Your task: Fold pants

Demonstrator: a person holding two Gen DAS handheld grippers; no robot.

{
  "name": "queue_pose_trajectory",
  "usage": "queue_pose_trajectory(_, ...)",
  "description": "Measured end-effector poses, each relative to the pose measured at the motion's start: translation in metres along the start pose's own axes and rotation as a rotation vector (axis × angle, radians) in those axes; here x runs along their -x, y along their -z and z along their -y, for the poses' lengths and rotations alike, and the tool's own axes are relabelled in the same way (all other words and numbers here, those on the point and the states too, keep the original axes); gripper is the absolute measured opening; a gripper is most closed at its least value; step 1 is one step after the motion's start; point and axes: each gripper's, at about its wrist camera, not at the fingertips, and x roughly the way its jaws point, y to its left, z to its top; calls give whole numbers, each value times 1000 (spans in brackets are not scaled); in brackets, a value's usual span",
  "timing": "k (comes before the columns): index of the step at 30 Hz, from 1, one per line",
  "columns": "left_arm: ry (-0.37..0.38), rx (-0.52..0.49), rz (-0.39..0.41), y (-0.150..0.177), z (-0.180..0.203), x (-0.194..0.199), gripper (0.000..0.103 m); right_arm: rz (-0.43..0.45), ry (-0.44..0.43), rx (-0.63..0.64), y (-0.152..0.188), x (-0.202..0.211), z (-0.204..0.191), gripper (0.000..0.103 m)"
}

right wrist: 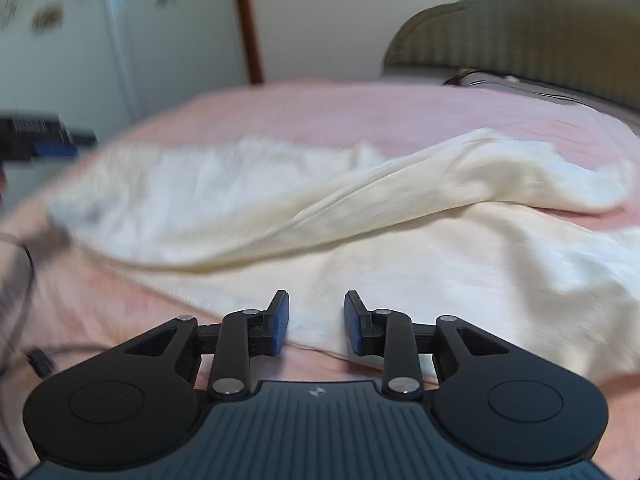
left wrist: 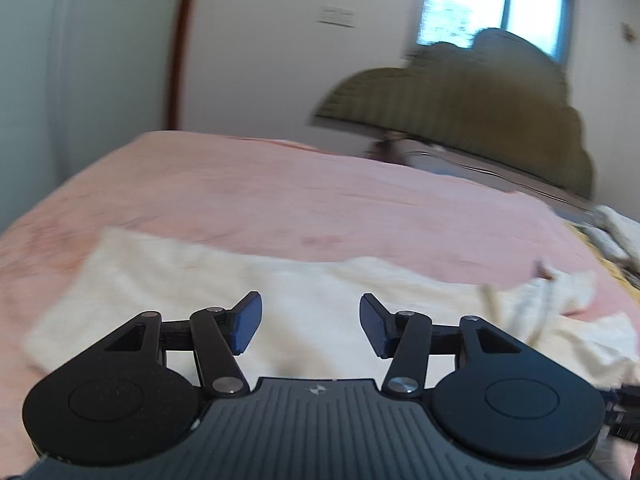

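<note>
Cream-white pants (left wrist: 224, 280) lie spread across a pink bedspread (left wrist: 280, 192). In the left wrist view my left gripper (left wrist: 311, 322) hovers over the flat cloth, open, with nothing between its blue pads. In the right wrist view the pants (right wrist: 440, 256) show a long raised fold running from left to upper right. My right gripper (right wrist: 316, 322) hangs above the near edge of the pants, open with a narrower gap, and the pads touch no cloth. Drawstrings (left wrist: 520, 312) of the pants trail at the right of the left wrist view.
An olive striped headboard (left wrist: 460, 120) stands at the far end of the bed, below a window (left wrist: 496, 4). A white door and a brown door frame (right wrist: 248, 20) are at the back left. Dark cables (right wrist: 24, 280) lie at the bed's left edge.
</note>
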Motion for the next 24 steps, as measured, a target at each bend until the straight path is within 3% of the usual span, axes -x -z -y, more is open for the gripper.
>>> queue_pose_trajectory(3,105,-82,-1,8,42,-24,65,161,78,-209,4,48,44,34)
queue_pose_trajectory(5,135,-159,24,19,65,-39,66,211,196,-358,11,76,80,50)
queue_pose_trajectory(6,132,-207,41,29,76,-48,66,224,243,-425,19,87,95,51)
queue_pose_trajectory(9,94,-307,84,51,97,-63,66,267,212,-646,41,113,134,62)
queue_pose_trajectory(11,83,-331,85,62,103,-69,66,274,194,-743,56,119,147,62)
queue_pose_trajectory(14,100,-321,57,69,102,-78,67,250,59,-856,69,107,163,62)
queue_pose_trajectory(16,87,-304,32,72,100,-84,68,265,19,-945,74,93,173,62)
queue_pose_trajectory(20,91,-212,-56,68,87,-102,69,411,78,-1034,78,84,197,60)
queue_pose_trajectory(23,103,-171,-63,67,83,-105,70,530,135,-1077,83,82,226,58)
queue_pose_trajectory(24,99,-179,-61,67,85,-105,71,559,128,-1089,83,81,235,52)
